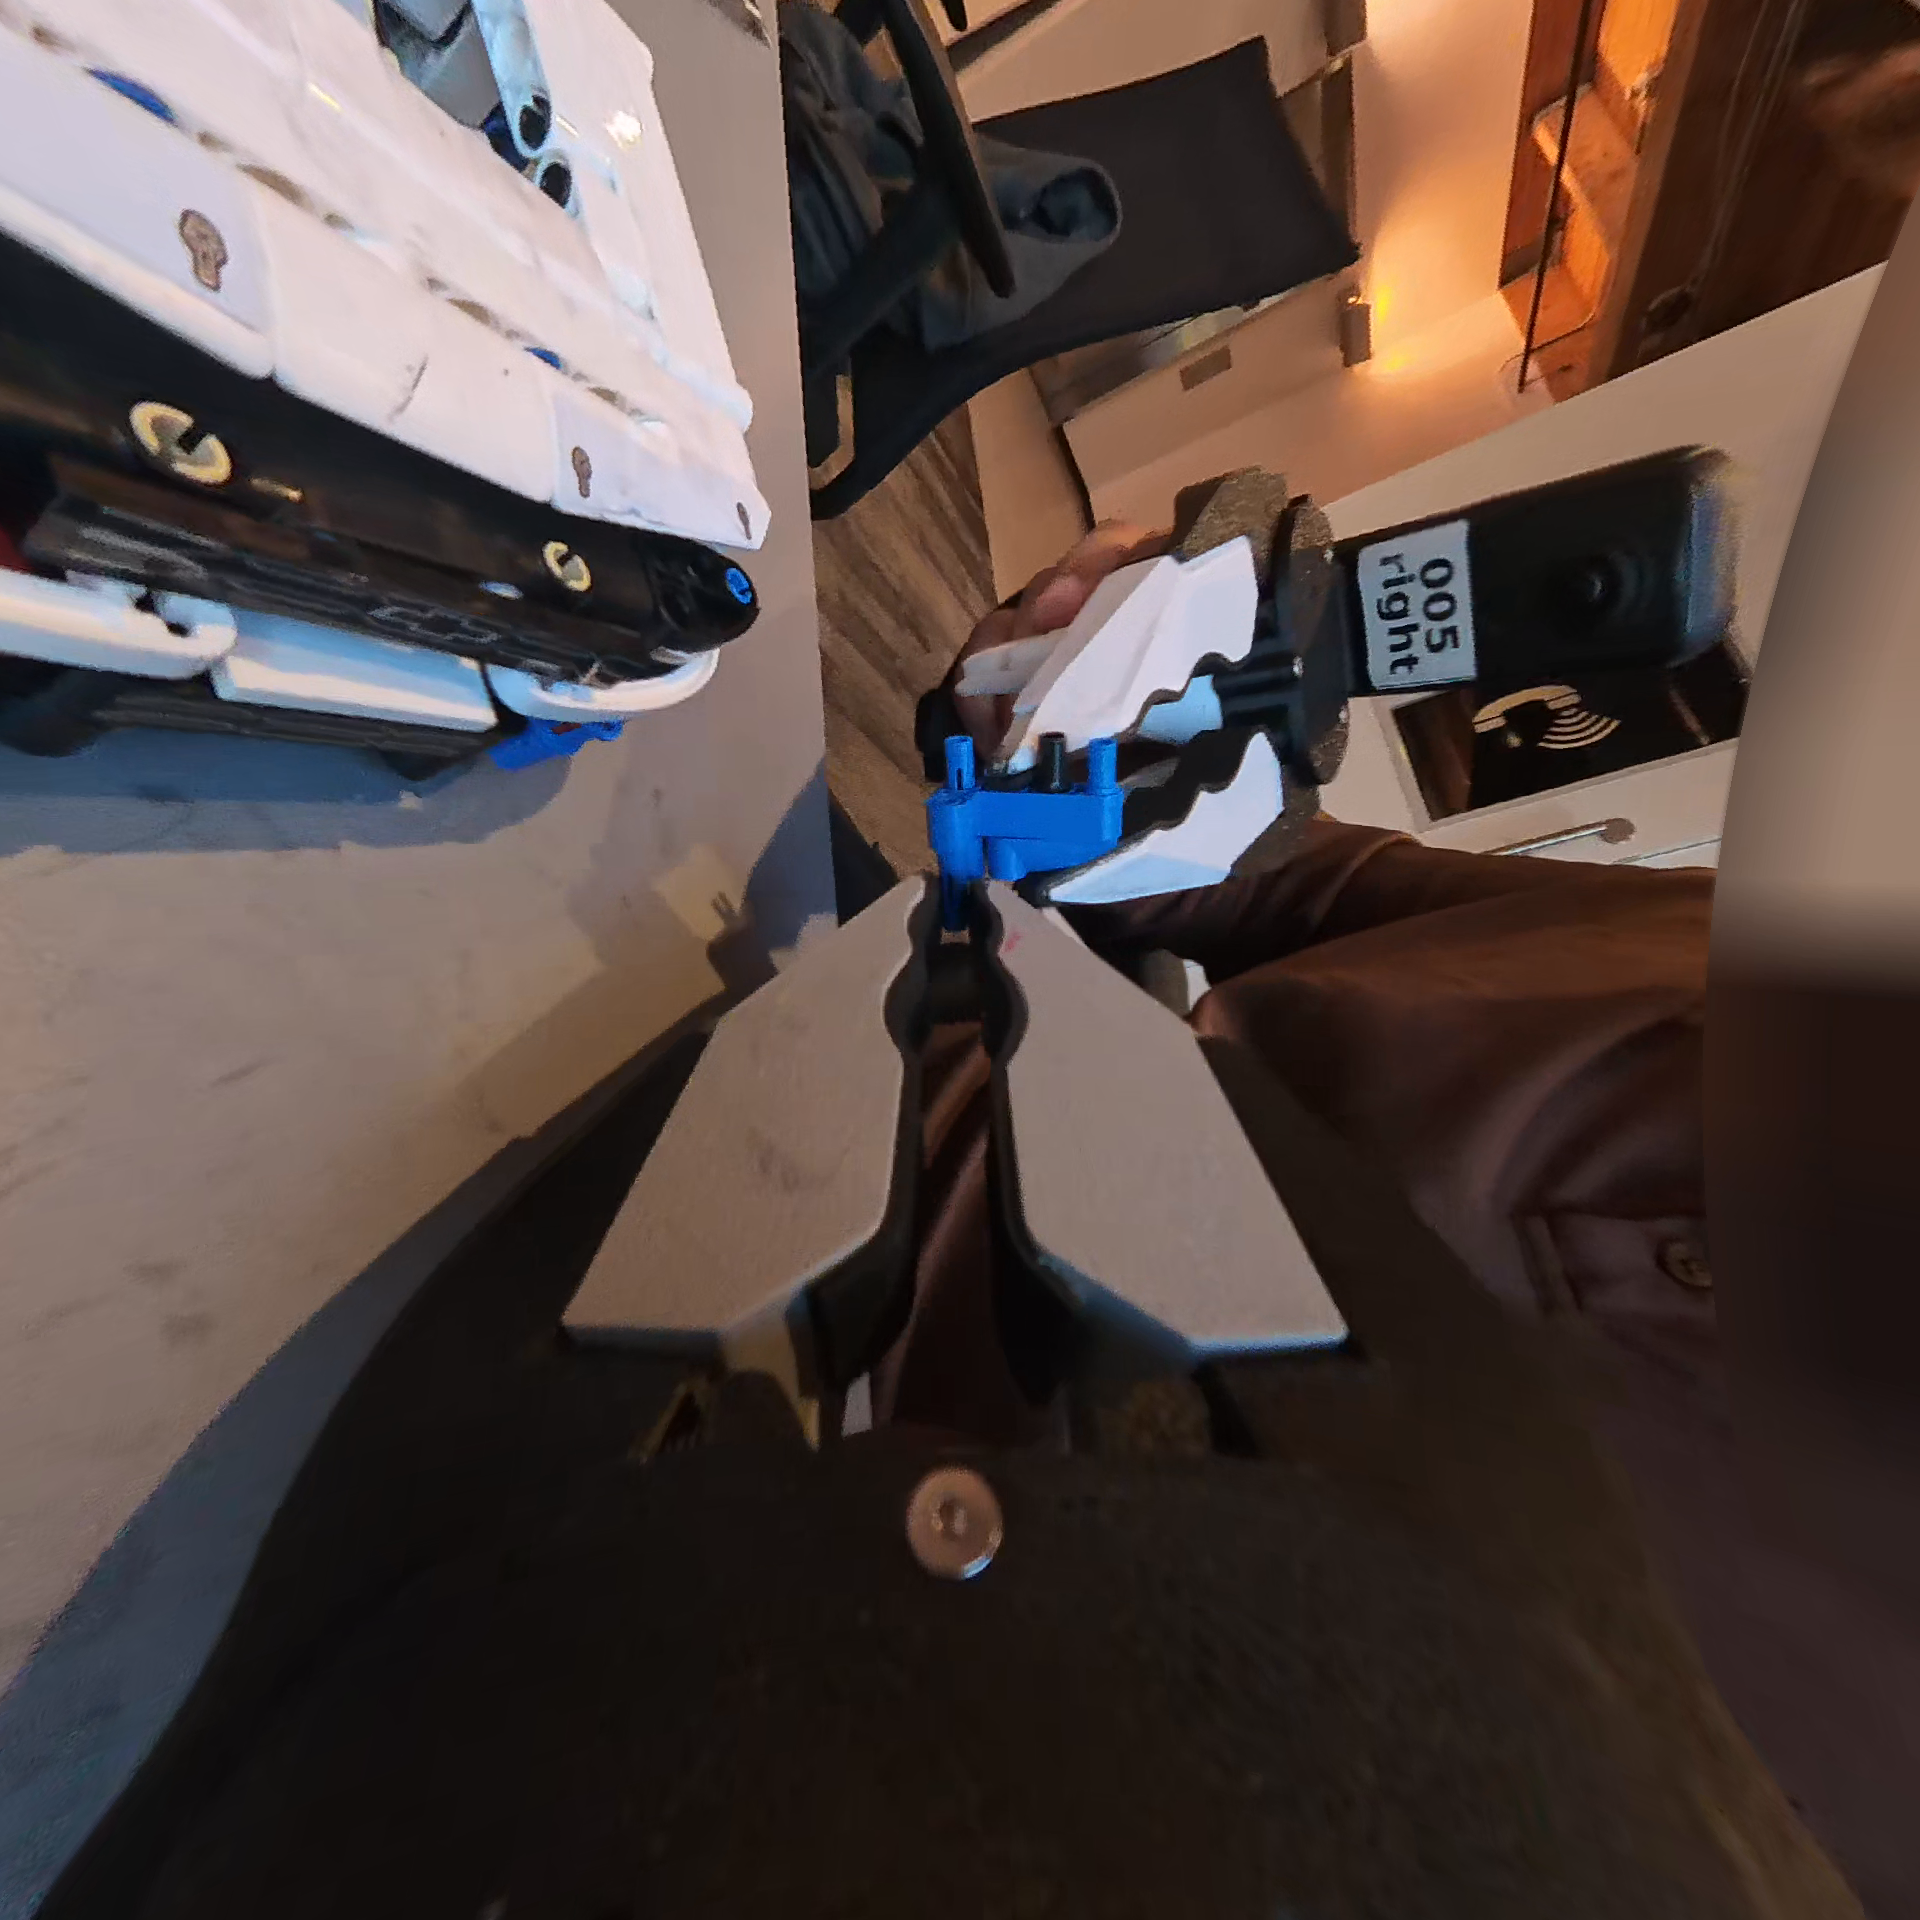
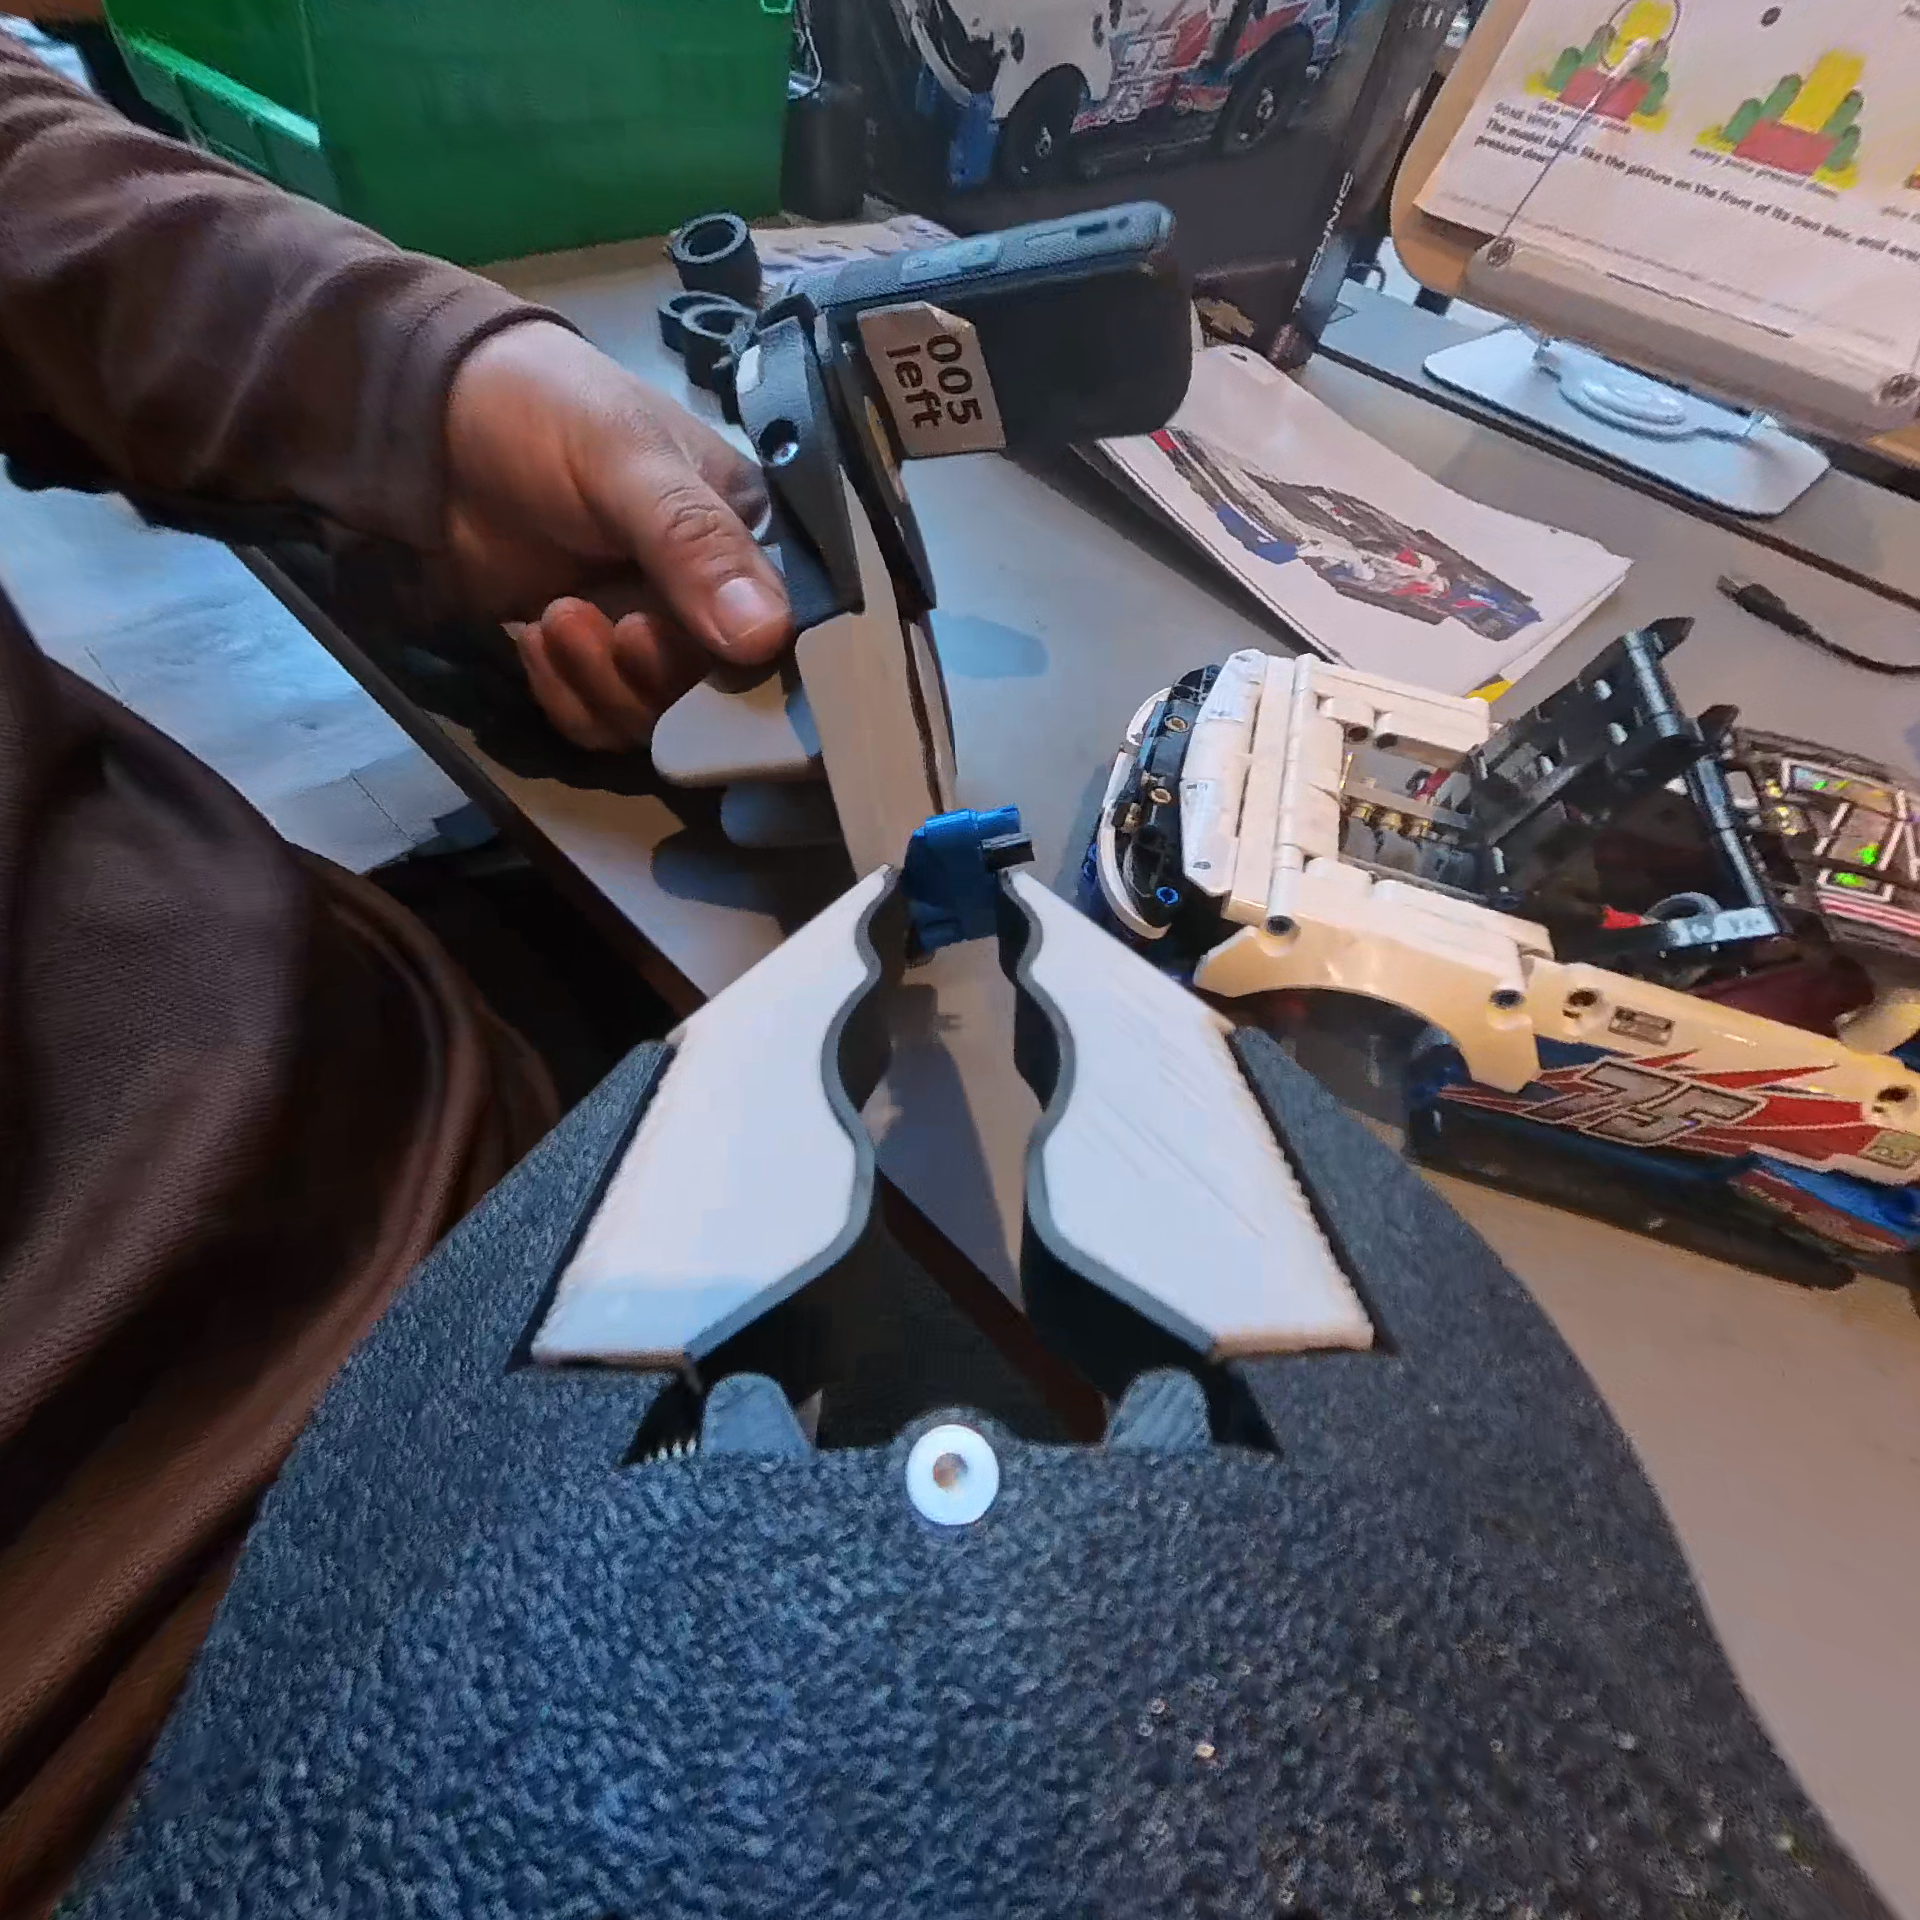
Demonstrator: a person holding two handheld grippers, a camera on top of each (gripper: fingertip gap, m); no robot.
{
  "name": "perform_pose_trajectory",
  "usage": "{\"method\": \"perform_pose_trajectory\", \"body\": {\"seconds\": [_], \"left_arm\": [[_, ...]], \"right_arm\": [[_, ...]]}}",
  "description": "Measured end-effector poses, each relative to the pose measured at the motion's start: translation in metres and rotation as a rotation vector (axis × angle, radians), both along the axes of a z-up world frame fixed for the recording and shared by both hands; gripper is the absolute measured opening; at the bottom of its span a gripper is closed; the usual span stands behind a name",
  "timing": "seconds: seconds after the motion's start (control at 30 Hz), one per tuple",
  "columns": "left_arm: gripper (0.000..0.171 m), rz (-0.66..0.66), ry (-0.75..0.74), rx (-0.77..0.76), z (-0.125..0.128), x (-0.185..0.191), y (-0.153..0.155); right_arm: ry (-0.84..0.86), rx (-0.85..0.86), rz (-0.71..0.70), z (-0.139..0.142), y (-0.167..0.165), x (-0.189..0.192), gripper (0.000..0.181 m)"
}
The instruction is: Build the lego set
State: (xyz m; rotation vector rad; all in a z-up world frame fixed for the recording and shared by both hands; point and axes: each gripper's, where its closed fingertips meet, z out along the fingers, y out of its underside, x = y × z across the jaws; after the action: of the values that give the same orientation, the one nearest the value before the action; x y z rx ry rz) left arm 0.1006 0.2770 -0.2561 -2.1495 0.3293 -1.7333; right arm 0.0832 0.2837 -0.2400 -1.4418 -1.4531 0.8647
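A small blue Lego connector [image 1: 1023, 821] with blue and black pins is held in the air between both grippers, off the table's edge. My right gripper [image 2: 948, 883] is shut on the blue connector [image 2: 940, 883]; it also shows in the left wrist view [image 1: 1013, 790]. My left gripper [image 1: 958, 896] is shut on a blue pin [image 1: 954, 902] sticking out of the connector's end. In the right wrist view it [image 2: 914, 831] comes down from above. The partly built white, black and blue Lego car [image 2: 1455, 935] lies on the grey table [image 2: 1039, 623], also in the left wrist view [image 1: 364, 416].
An instruction booklet [image 2: 1371, 540] lies behind the car. Black tyres [image 2: 712, 249], a green crate [image 2: 520, 114] and the set's box [image 2: 1091, 94] stand at the back. A sheet on a stand [image 2: 1662, 156] and a cable [image 2: 1787, 623] are far right. A hand [image 2: 613, 530] holds the left gripper. My two grippers' fingertips are within a few centimetres of each other.
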Motion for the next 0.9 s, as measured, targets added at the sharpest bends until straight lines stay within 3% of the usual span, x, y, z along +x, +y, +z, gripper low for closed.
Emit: {"method": "perform_pose_trajectory", "body": {"seconds": [0.23,0.4,0.67,0.8,0.9], "left_arm": [[0.001,-0.031,-0.054,-0.052,0.002,-0.002,0.000],[0.001,-0.066,-0.069,-0.078,0.002,0.002,-0.002],[0.002,-0.024,-0.066,-0.046,0.004,0.000,0.003],[0.007,0.022,-0.038,0.019,0.005,-0.006,0.005],[0.022,0.063,-0.003,0.047,0.004,-0.012,0.009]], "right_arm": [[0.030,-0.042,-0.012,0.001,0.001,-0.004,0.018],[0.008,0.023,0.015,0.001,-0.001,-0.001,0.017],[0.024,-0.005,-0.041,0.001,0.004,0.000,0.017],[0.045,-0.074,-0.058,0.000,0.005,0.001,0.017],[0.054,-0.088,-0.061,-0.001,0.005,0.001,0.017]]}}
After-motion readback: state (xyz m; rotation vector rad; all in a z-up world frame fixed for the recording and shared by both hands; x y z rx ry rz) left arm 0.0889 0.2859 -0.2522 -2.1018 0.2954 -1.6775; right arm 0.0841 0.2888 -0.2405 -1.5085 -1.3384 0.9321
